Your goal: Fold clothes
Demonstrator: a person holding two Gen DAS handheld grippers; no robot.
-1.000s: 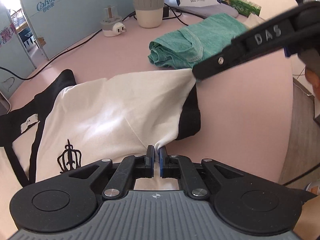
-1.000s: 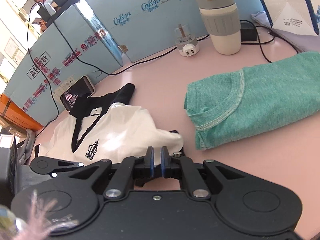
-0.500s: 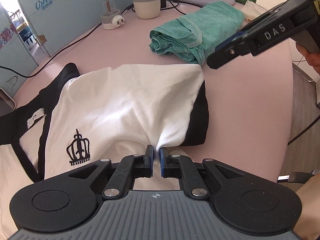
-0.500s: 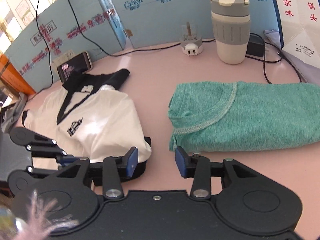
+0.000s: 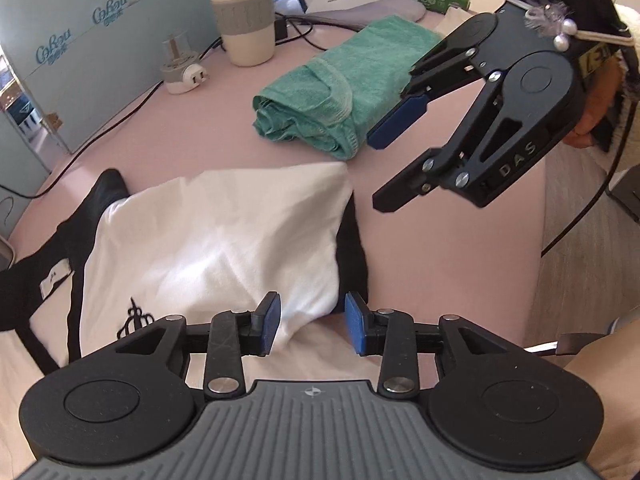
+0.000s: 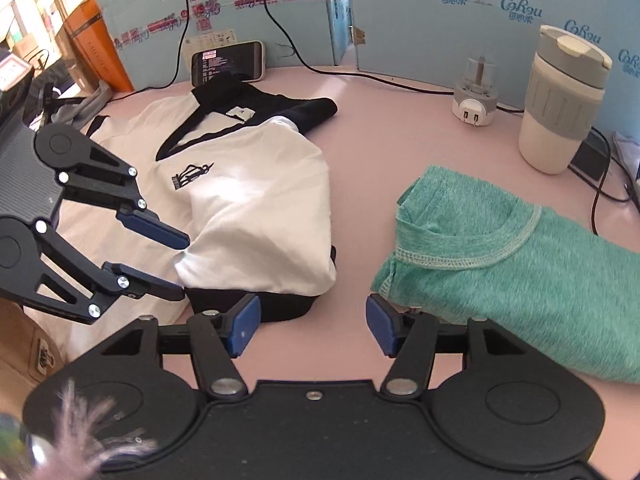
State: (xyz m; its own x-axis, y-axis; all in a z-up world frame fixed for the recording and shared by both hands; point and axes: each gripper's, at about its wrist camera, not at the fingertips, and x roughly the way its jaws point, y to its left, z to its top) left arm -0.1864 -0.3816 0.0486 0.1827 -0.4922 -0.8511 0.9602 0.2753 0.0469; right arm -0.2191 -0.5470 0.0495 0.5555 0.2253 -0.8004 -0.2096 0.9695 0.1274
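A white shirt (image 5: 220, 240) with black trim and a crown print lies folded over on the pink table (image 5: 440, 260). My left gripper (image 5: 312, 322) hovers at its near corner, jaws opening; the white corner lies loosely between them, against one pad (image 5: 268, 320), not pinched. My right gripper (image 5: 380, 172) hangs above the shirt's right edge, jaws opening with nothing between them. From the right wrist, that gripper (image 6: 312, 326) sits over bare table between the white shirt (image 6: 260, 200) and a folded green shirt (image 6: 500, 264). The left gripper (image 6: 180, 266) shows at the shirt's corner.
A grey-and-cream tumbler (image 6: 560, 100), a white plug adapter (image 6: 476, 100) and cables stand at the back before blue boards. A phone (image 6: 228, 62) leans against the board. The folded green shirt (image 5: 340, 88) lies beyond the white one. The table's edge (image 5: 536, 240) runs down the right.
Both grippers were shut on the white shirt's folded edge and have opened, the right one first. The right gripper has rolled and drawn off; the fold now rests on the table.
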